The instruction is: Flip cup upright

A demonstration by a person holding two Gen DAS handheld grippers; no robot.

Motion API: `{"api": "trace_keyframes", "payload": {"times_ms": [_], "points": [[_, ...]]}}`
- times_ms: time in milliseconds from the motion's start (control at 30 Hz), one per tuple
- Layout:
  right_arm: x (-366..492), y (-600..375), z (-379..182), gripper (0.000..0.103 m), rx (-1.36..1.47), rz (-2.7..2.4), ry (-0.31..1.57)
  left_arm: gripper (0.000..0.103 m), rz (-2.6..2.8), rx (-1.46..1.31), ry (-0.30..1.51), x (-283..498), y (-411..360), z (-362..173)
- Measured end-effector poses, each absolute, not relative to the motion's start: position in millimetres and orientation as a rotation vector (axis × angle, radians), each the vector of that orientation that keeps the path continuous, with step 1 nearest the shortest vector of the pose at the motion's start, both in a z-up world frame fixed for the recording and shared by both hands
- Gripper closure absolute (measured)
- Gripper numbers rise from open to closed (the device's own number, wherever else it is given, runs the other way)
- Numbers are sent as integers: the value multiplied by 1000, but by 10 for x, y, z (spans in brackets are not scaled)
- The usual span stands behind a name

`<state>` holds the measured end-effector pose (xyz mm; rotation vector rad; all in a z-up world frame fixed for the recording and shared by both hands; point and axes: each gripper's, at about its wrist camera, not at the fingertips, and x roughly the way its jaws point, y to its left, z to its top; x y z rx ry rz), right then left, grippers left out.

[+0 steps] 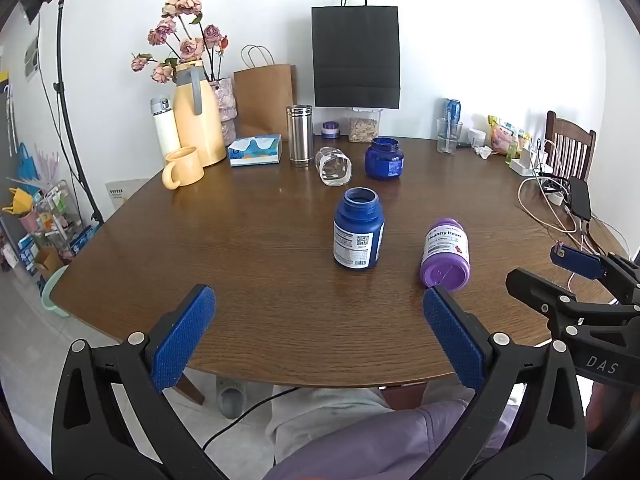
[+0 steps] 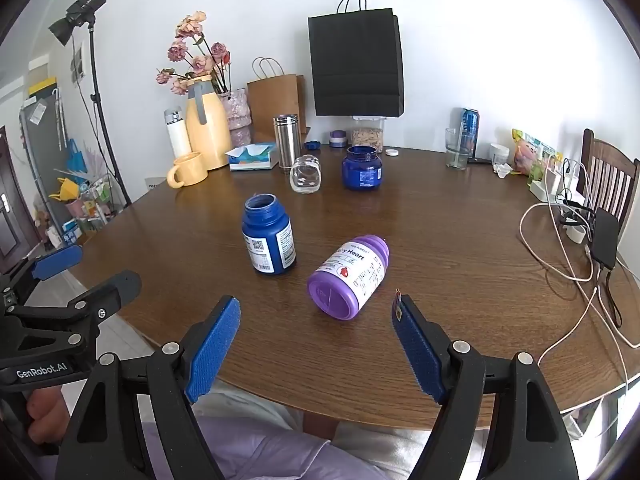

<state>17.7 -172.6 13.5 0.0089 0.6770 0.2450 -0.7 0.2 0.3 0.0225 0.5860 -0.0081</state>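
Near the front edge of the wooden surface (image 2: 440, 240), the purple bottle (image 2: 349, 278) lies on its side, flat base toward me, neck pointing away toward the far side. I read its label partly: "Heart". It sits just ahead of the right gripper (image 2: 316, 344), between the lines of its two fingers but not touching either; the jaws stand wide apart, holding nothing. The left gripper (image 1: 318, 338) hangs over the same front edge, jaws likewise spread and empty; in its view the purple bottle (image 1: 445, 255) lies just beyond its right-hand finger.

Just beside the bottle, to its left, a dark blue bottle (image 2: 269, 240) stands upright, uncapped, mouth open. Farther back a clear glass jar (image 2: 306, 174) lies on its side next to a wide blue jar (image 2: 362, 168), upright and lidless. A steel tumbler (image 2: 287, 142), tissue box (image 2: 253, 157), yellow mug (image 2: 187, 170) and yellow jug (image 2: 206, 124) stand along the rear left. White cables (image 2: 560, 248) trail across the right side. A black paper bag (image 2: 356, 62) hangs against the wall.
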Motion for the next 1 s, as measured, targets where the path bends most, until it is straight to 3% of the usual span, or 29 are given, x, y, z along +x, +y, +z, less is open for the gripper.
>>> {"api": "trace_keyframes", "payload": {"times_ms": [1000], "points": [[187,-1752,124,21,9,241,674,0,-6,28,601,8,0,-1]]}}
